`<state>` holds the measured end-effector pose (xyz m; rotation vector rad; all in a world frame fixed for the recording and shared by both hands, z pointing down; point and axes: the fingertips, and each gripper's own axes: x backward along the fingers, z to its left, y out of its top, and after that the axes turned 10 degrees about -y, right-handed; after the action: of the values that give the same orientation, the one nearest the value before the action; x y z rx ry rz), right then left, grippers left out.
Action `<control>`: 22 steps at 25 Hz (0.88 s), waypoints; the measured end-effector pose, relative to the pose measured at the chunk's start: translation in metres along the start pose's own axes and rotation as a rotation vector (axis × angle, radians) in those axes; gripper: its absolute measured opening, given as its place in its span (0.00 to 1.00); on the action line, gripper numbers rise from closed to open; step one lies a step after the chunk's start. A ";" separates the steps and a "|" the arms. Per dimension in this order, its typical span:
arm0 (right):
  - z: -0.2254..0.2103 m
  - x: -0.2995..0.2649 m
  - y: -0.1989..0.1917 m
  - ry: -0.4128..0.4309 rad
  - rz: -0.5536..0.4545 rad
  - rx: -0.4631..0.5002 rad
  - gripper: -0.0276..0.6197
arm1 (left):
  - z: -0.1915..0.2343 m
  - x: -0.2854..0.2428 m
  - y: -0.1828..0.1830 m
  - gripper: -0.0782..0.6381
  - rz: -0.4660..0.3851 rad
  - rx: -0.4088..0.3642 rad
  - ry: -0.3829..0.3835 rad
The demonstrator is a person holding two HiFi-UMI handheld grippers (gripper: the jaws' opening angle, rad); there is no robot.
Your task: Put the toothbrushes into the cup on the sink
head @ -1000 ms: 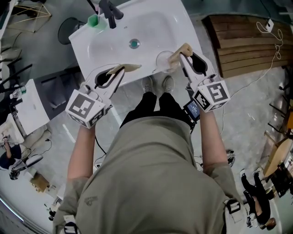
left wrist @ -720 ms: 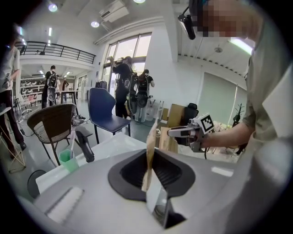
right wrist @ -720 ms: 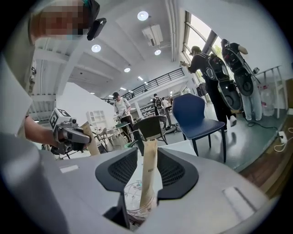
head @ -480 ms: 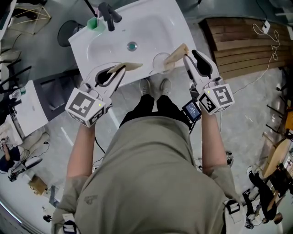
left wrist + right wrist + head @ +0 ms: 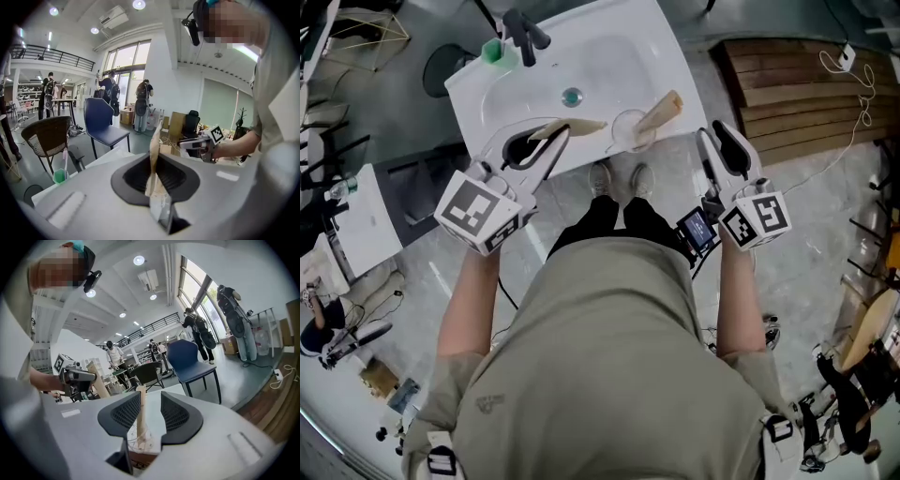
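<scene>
While right gripper (image 5: 714, 136), jaws just opened and empty, sits clear of cup (image 5: 630, 131) holding first toothbrush (image 5: 662, 110), left gripper (image 5: 555, 139) clamps second toothbrush (image 5: 583, 125): stand it upright over the apparently transparent cup, then release.

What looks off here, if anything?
The toothbrush leans steeply out over the rim of the cup, and the cup sits close to the sink's front edge; it might tip. Nothing spilled.
</scene>
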<state>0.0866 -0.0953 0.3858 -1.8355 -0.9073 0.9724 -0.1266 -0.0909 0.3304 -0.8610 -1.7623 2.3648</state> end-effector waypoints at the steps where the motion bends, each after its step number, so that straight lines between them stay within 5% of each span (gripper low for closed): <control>1: -0.002 0.003 -0.002 -0.002 0.004 -0.007 0.23 | -0.001 -0.002 0.003 0.16 -0.003 -0.003 -0.003; 22: -0.041 0.038 -0.023 -0.065 0.071 -0.053 0.23 | -0.025 -0.068 0.004 0.16 -0.001 0.029 -0.114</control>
<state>0.1344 -0.0678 0.4111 -1.9017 -0.9205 1.0664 -0.0566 -0.0958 0.3484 -0.7355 -1.7617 2.4787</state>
